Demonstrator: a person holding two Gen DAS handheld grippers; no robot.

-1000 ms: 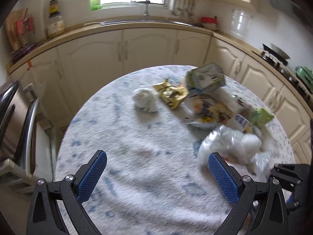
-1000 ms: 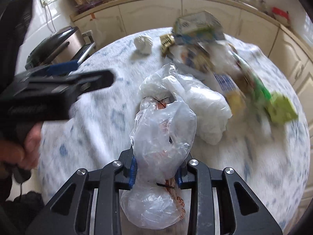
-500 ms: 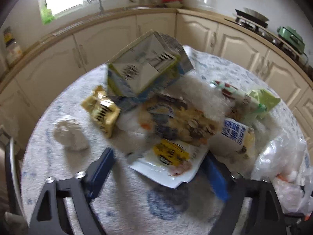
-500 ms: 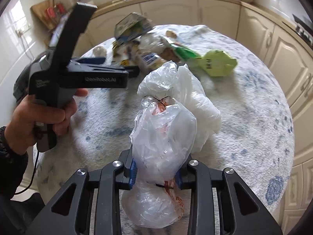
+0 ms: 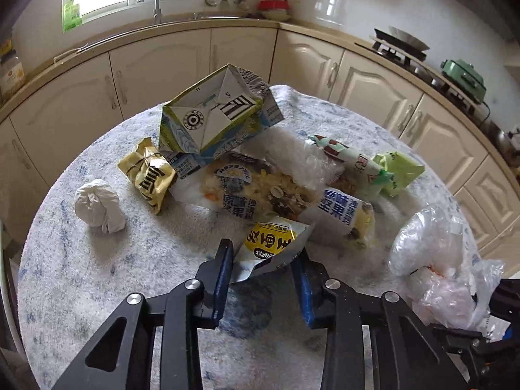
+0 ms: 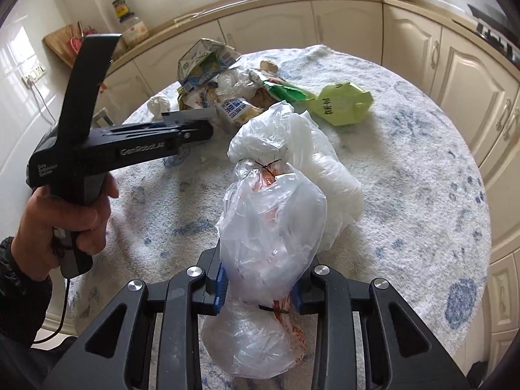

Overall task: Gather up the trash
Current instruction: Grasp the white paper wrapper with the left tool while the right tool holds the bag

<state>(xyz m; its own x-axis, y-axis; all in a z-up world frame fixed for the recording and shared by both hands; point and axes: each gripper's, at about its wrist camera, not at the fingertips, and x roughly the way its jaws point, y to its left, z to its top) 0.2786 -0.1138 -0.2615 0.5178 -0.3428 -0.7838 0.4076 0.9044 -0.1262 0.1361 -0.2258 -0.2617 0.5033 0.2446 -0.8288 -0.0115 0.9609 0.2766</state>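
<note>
A pile of trash lies on the round table [image 5: 97, 276]: a flattened milk carton [image 5: 214, 117], a gold wrapper [image 5: 149, 175], clear nut packets [image 5: 260, 195], a green carton [image 5: 399, 169] and a white paper wad [image 5: 97, 208]. My left gripper [image 5: 263, 269] is closing its jaws on a yellow snack wrapper [image 5: 269, 243] at the near edge of the pile. The wrapper buckles upward between the blue pads. My right gripper [image 6: 258, 279] is shut on a knotted clear plastic bag [image 6: 269, 227], held upright above the table. The right wrist view shows the left gripper [image 6: 204, 130] from the side.
Cream kitchen cabinets [image 5: 156, 65] and a countertop curve round the table's far side. A stove with a pan [image 5: 399, 42] stands at the right. A hand [image 6: 65, 214] grips the left tool's handle. The green carton [image 6: 341, 104] lies apart from the pile.
The left gripper swung right and down from bare tablecloth to the pile, and its wide jaws narrowed onto the yellow wrapper. The right gripper turned and kept hold of the plastic bag.
</note>
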